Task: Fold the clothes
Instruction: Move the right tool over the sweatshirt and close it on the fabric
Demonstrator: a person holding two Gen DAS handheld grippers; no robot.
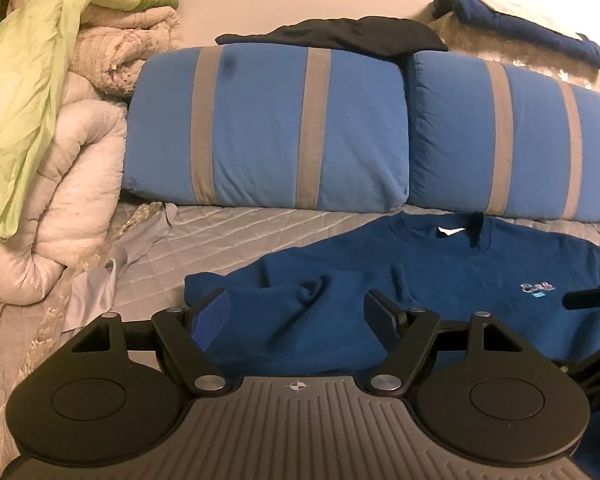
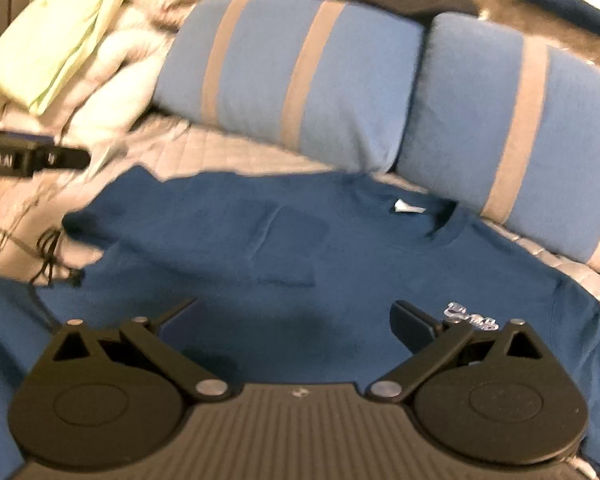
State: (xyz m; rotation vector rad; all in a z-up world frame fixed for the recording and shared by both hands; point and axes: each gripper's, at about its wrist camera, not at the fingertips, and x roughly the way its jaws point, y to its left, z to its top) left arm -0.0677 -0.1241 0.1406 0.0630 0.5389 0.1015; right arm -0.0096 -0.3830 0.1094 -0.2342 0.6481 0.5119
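A dark blue sweatshirt [image 1: 440,276] lies front up on the quilted bed, its neck with a white label [image 1: 450,231] towards the pillows. One sleeve is folded in over the chest. My left gripper [image 1: 298,314] hovers open over that bunched sleeve [image 1: 300,300], nothing pinched between its pads. In the right wrist view the same sweatshirt [image 2: 300,248] spreads across the frame, with a small chest logo [image 2: 472,318] by the right finger. My right gripper [image 2: 296,324] stands open just above the chest fabric. The left gripper's body [image 2: 32,156] shows at the left edge.
Two blue pillows with grey stripes [image 1: 268,128] [image 1: 508,140] line the far side of the bed. A heap of cream quilts [image 1: 72,184] and a light green cover [image 1: 24,92] fills the left. Dark clothes [image 1: 340,32] lie on top of the pillows. Grey quilted bedspread [image 1: 228,236] shows in front.
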